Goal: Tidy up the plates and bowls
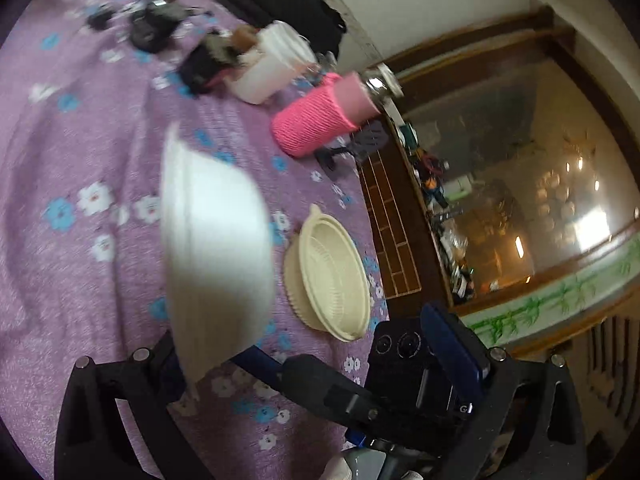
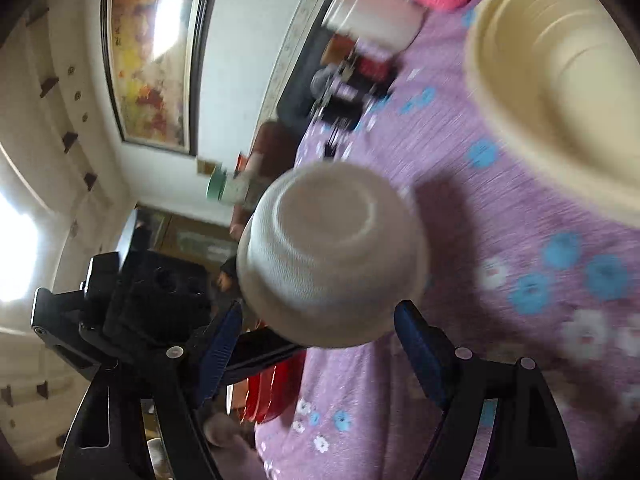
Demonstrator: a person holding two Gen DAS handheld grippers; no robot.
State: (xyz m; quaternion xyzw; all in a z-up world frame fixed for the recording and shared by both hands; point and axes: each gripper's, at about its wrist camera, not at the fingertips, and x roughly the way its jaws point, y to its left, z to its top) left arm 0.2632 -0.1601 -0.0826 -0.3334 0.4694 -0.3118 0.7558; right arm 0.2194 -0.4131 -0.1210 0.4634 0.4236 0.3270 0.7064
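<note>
In the left wrist view a white bowl hangs tilted on edge above the purple flowered cloth, close to my left finger; the wide-spread fingers of my left gripper do not close on it. A cream bowl rests on a cream plate on the cloth beyond. In the right wrist view the same white bowl shows its underside, just above and between my right gripper's spread blue fingers. The cream bowl fills the upper right.
A pink knitted bottle sleeve and a white tub lie farther back on the cloth, with dark clutter. The table edge drops to a wooden cabinet on the right. Red items lie past the table edge.
</note>
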